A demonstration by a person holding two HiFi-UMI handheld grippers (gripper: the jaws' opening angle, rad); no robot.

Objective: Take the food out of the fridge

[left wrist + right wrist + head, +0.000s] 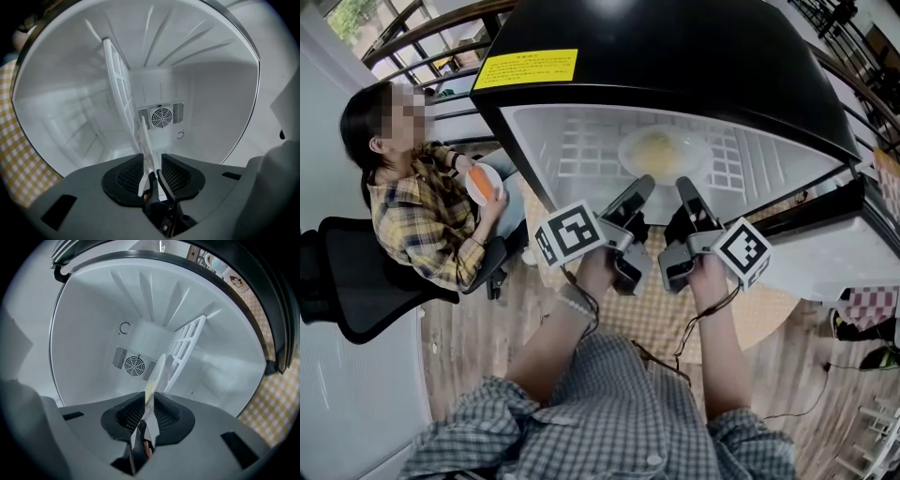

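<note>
Head view: plate of food (661, 152) on wire shelf (581, 155) inside fridge (675, 56), near rim right at tips of left gripper (644, 185) and right gripper (686, 187).
Left gripper view: jaws apart, plate rim (143, 140) standing edge-on between them, not clamped.
Right gripper view: jaws clenched on plate rim (159, 373).

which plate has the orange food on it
The small plate held by the seated person, left of the fridge; the fridge plate on the shelf holds pale yellow food.

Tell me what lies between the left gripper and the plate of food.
Nothing: in the left gripper view the plate has its white rim standing between the open jaws of the left gripper, so there is no gap to cross. The head view agrees.
</note>
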